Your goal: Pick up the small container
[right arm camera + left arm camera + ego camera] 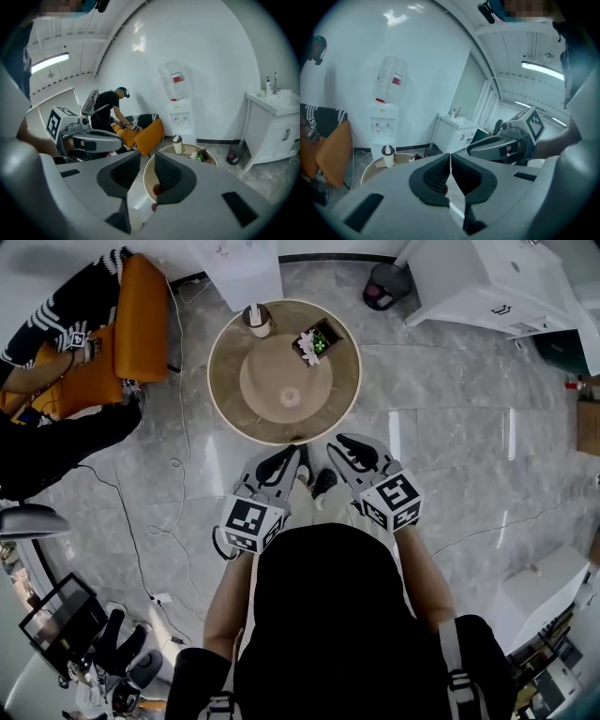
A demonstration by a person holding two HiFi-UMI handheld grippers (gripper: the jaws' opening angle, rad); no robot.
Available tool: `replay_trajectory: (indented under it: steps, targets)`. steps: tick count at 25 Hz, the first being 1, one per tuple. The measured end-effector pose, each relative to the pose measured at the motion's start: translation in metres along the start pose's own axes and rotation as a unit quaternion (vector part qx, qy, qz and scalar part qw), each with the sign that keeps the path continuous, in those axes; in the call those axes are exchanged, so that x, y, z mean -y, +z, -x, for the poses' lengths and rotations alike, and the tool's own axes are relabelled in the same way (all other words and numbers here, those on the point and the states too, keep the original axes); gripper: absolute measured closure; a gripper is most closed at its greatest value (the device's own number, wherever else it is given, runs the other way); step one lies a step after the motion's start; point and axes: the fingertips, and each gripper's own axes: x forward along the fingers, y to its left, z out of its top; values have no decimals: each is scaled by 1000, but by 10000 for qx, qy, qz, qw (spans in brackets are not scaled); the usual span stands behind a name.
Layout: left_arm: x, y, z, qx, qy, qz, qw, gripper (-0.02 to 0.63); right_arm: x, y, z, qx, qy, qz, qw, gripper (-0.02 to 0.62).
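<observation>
The small container (290, 397), a pale low cup, stands on the raised middle of the round table (225, 381). Both grippers are held close to my body, short of the table's near edge and apart from the container. My left gripper (292, 456) has its jaws closed together with nothing between them, as the left gripper view (450, 157) shows. My right gripper (337, 442) has a clear gap between its pads, and the right gripper view (146, 159) shows only floor and table edge through it. Neither gripper view shows the container.
A lidded cup with a straw (257, 320) and a small box with a plant (317, 341) stand at the table's far side. An orange chair (141, 315) with a person is at the left. Cables (178, 474) lie on the floor. A white cabinet (487, 277) and a bin (384, 285) stand behind.
</observation>
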Motion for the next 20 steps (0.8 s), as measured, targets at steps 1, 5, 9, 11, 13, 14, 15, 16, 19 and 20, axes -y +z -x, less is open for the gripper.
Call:
replay_trajectory:
  steps: [1, 5, 9, 11, 13, 14, 15, 16, 19, 20]
  targets:
    - [-8, -3, -3, -60, -26, -2, 10000, 584, 3, -6, -13, -123, 27, 19, 9999, 481]
    - [-40, -8, -20, -214, 18, 7, 9998, 584, 24, -35, -68, -574, 84, 0, 9983, 468]
    - [-65, -16, -33, -231, 214, 181, 9993, 584, 51, -79, -116, -892, -87, 131, 9959, 465]
    - [-75, -20, -41, -205, 320, 276, 9989, 584, 62, -97, -137, -967, -50, 138, 9952, 462]
    - [-81, -31, -46, -264, 356, 353, 9984, 584, 70, -113, -155, -1014, 15, 59, 9948, 466]
    - [-83, -37, -50, -308, 355, 399, 9981, 584, 75, -119, -165, -1036, 25, 47, 9946, 484]
    - [-86, -43, -54, -335, 358, 443, 9978, 584, 81, -125, -174, -1065, 22, 64, 9943, 486]
    - [-89, -49, -58, -346, 365, 482, 9976, 584, 88, -132, -183, -1114, 18, 99, 9937, 486]
    - [-97, -70, -70, -389, 403, 600, 9966, 584, 104, -162, -212, -1349, 39, 325, 9903, 459]
    - [-100, -78, -73, -405, 417, 646, 9962, 584, 107, -172, -221, -1434, 59, 425, 9887, 449]
